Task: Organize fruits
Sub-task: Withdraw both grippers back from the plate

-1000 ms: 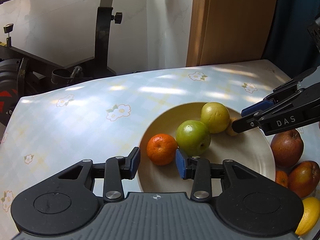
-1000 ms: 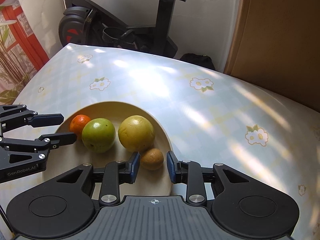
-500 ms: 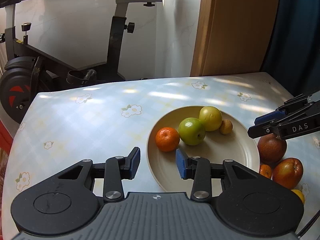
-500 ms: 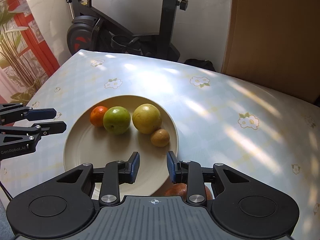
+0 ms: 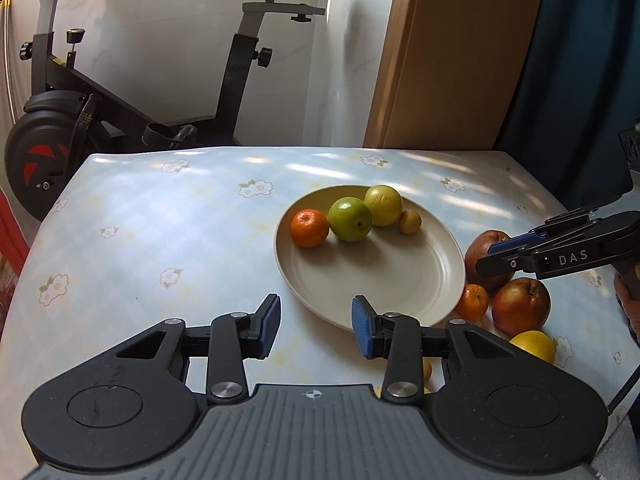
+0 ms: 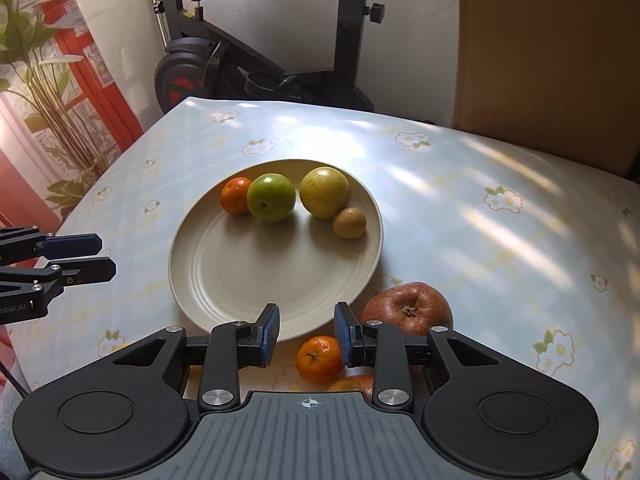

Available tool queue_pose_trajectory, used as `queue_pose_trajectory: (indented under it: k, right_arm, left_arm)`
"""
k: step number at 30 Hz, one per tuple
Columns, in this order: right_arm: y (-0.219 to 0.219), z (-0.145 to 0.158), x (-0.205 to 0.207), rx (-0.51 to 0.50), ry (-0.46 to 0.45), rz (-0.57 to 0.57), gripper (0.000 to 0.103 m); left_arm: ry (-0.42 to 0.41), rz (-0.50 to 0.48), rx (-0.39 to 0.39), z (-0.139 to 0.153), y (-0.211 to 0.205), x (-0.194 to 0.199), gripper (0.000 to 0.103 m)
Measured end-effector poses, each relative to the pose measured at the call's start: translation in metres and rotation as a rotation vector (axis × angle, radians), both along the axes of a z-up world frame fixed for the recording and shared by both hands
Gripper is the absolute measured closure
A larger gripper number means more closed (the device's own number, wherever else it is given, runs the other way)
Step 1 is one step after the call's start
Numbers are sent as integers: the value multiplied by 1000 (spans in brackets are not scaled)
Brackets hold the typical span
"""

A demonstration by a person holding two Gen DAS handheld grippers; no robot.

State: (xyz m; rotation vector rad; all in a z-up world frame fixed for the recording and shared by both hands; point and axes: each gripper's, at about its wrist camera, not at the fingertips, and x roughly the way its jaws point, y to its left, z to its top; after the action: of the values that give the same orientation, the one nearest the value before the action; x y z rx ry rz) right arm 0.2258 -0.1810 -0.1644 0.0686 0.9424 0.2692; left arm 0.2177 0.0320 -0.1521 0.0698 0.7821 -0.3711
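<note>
table spreads wide, floral cloth | plate mid-table, its oval running near-left to far-right | four fruits in a row along its far rim: tangerine, green apple, yellow apple, small brown fruit | left gripper parted, empty | right gripper narrowly parted, empty, above loose tangerine, red apple right

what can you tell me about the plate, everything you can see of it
The plate is round, shallow and cream, matte, with faint concentric ridges inside its rim. It lies flat on the flowered tablecloth. Four fruits sit along its far side: a small orange, a green apple, a yellow-green fruit and a small brown fruit; the near half is bare. A red apple and a second orange lie just outside its near edge; contact unclear. No gripper touches it.
</note>
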Motion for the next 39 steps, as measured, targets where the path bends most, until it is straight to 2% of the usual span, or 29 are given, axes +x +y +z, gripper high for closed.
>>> queue_pose_trajectory:
  k: [5,10,16,25,31,35,39]
  right_arm:
    - [7,5,-21,5,-94,-6,75]
    - [0,4,-43,112,-170,-87,75]
    - [-3,1,-66,149,-241,-184,74]
    - [-16,3,-76,74,-266,-238,74]
    - [-8,0,-87,53,-257,-200,74]
    - [-5,-3,-95,70,-241,-193,73]
    - [3,-7,-96,68,-222,-163,73]
  left_arm:
    - [-47,0,18,6,3,-20,62]
    - [-82,43,-6,12,7,-30,62]
    - [-85,73,-44,10,7,-38,61]
    - [-68,110,-66,-1,17,-46,61]
    - [-42,122,-82,-6,24,-47,61]
    - [-49,111,-64,-8,20,-51,54]
    - [-51,96,-57,-8,18,-53,54]
